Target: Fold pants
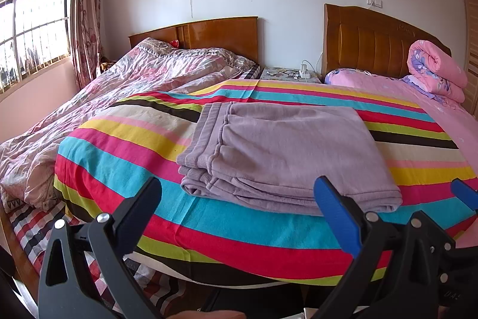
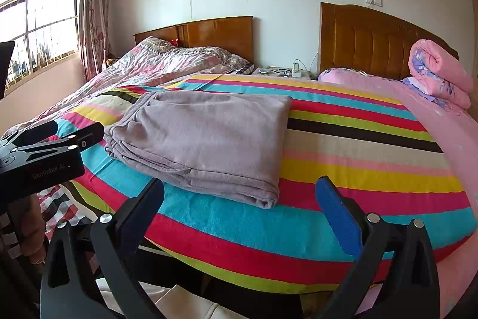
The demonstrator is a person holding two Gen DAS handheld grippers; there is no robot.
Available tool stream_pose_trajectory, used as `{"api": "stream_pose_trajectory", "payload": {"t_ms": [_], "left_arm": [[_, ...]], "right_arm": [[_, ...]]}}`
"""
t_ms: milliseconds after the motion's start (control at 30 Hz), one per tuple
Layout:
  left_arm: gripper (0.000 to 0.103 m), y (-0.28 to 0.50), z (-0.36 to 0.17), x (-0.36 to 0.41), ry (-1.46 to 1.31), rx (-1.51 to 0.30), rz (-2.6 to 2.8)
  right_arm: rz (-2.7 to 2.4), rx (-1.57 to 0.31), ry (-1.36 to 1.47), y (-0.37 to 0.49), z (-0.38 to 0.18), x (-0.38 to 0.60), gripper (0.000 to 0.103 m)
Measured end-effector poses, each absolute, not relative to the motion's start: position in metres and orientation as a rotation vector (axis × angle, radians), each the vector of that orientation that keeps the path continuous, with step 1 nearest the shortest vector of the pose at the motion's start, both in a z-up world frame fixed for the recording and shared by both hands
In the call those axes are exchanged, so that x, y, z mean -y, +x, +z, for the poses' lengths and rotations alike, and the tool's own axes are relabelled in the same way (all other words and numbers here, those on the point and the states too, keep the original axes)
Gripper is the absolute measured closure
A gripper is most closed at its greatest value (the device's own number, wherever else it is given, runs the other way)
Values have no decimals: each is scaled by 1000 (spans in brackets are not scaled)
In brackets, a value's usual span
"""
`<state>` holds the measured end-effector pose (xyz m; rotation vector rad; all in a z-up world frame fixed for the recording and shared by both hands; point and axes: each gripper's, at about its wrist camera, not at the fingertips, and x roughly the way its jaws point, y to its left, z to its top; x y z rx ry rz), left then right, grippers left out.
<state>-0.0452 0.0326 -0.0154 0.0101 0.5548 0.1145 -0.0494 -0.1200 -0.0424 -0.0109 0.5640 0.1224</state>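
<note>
The mauve pants lie folded into a flat stacked rectangle on the striped blanket, waistband toward the left. In the left wrist view my left gripper hangs open just short of the pants' near edge, holding nothing. A blue pad of the right gripper shows at the right border. In the right wrist view the pants sit left of centre. My right gripper stands open and empty in front of their near right corner. The left gripper appears side-on at the left, apart from the cloth.
A crumpled pink floral quilt covers the left bed. A nightstand with a charger and glasses stands between two wooden headboards. A rolled pink quilt rests at the far right. A hand holds the left gripper's handle.
</note>
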Motion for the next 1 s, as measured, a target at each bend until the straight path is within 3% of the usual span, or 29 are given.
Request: {"api": "stream_pose_trajectory", "payload": {"t_ms": [1000], "left_arm": [[1, -47, -12, -32, 14, -543, 128]], "right_arm": [[120, -564, -6, -50, -44, 119, 5]]}}
